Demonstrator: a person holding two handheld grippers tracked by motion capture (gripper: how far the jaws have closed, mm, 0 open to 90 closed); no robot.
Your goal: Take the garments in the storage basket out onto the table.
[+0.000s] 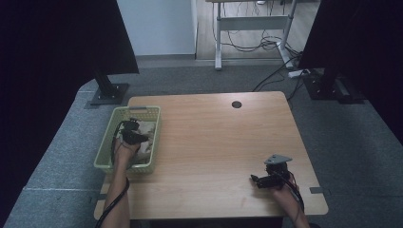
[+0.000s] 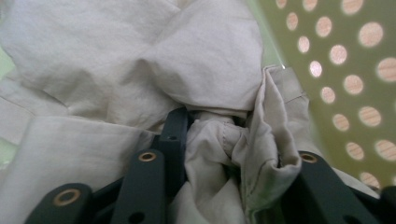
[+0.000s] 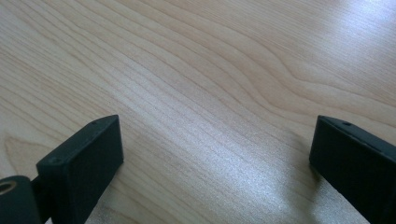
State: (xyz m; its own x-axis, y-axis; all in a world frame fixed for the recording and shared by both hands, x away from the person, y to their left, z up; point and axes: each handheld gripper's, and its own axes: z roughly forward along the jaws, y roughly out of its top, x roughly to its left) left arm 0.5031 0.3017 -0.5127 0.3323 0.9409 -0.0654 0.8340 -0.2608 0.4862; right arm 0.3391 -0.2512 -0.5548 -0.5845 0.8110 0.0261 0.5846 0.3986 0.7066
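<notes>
Left gripper [image 2: 224, 154]: black two-jaw tool, jaws buried in crumpled off-white cotton cloth [image 2: 140, 65]; a bunched fold of it is pinched between the pads, so it is clamped on the cloth.
Left gripper, high view [image 1: 129, 137]: hand reaches down into the basket at the table's left edge, cable trailing back along the forearm.
Cloth: lies inside the pale green perforated plastic basket [image 2: 355, 70], heaped and wrinkled, pressed against the wall with round holes; in the high view the cloth [image 1: 149, 137] shows pale beside the gripper.
Basket: rectangular, sits on the left side of the light wood-grain table [image 1: 214, 142], its rim [image 1: 105, 142] overhanging the table's left edge slightly.
Right gripper [image 3: 215, 158]: jaws spread wide apart, released, bare wood between them.
Right gripper, high view [image 1: 256, 179]: resting low over the table near the front right corner, grey three-cornered plate on top, well apart from the basket.
Table: small dark round hole near the far edge.
</notes>
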